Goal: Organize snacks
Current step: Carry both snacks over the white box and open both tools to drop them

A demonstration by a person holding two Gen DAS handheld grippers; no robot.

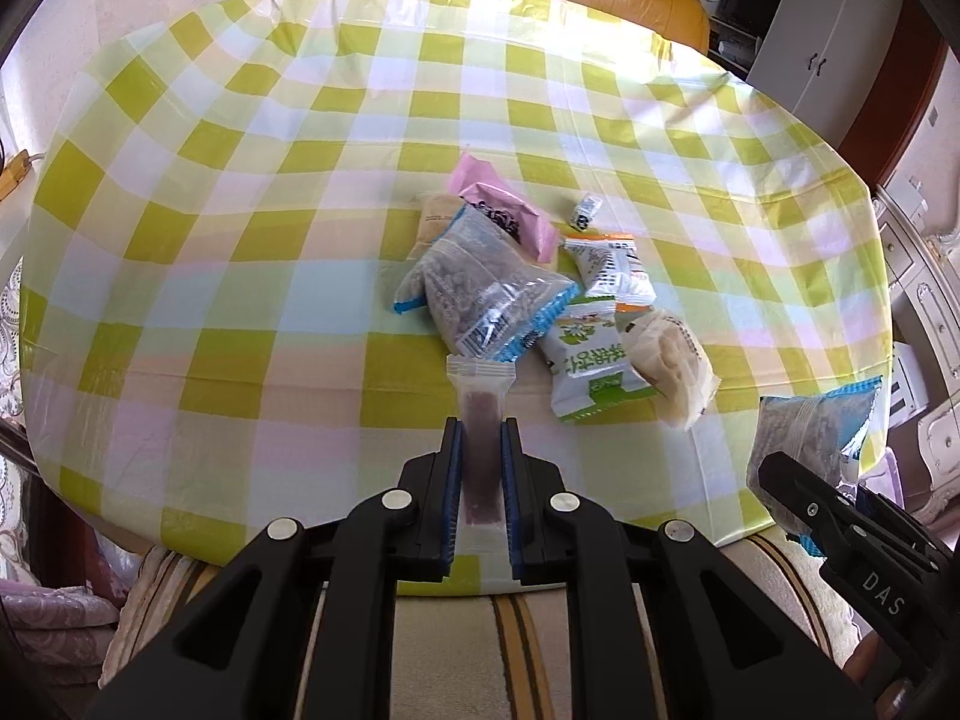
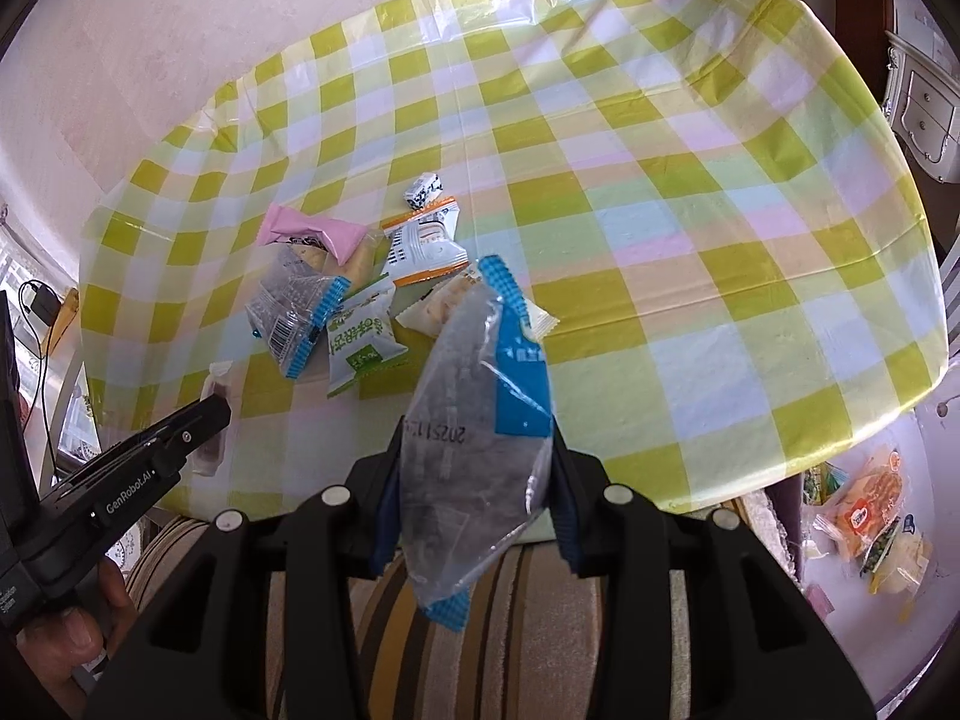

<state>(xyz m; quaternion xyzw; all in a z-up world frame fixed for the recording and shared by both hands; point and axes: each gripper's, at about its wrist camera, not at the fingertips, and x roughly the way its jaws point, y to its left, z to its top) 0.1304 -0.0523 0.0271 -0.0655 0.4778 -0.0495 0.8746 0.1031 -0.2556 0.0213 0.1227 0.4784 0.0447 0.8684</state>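
Observation:
My left gripper (image 1: 481, 429) is shut on a slim clear stick pack with a purple bar (image 1: 480, 414) and holds it at the near edge of the table. It also shows in the right wrist view (image 2: 210, 411). My right gripper (image 2: 477, 438) is shut on a clear blue-edged bag of dark snack (image 2: 474, 420), held above the near table edge; it shows at the right in the left wrist view (image 1: 810, 432). A pile of snack packs lies mid-table: a blue-edged bag (image 1: 480, 282), a pink pack (image 1: 510, 210), a green-white pack (image 1: 591, 360), an orange-white pack (image 1: 612, 264), a pastry pack (image 1: 672, 354).
The table wears a green-checked plastic cloth (image 1: 240, 240). A small wrapped candy (image 1: 585, 211) lies behind the pile. A striped cushion (image 2: 480, 630) is under my grippers. More snack packs (image 2: 870, 510) lie on a surface to the lower right. A white dresser (image 2: 924, 102) stands far right.

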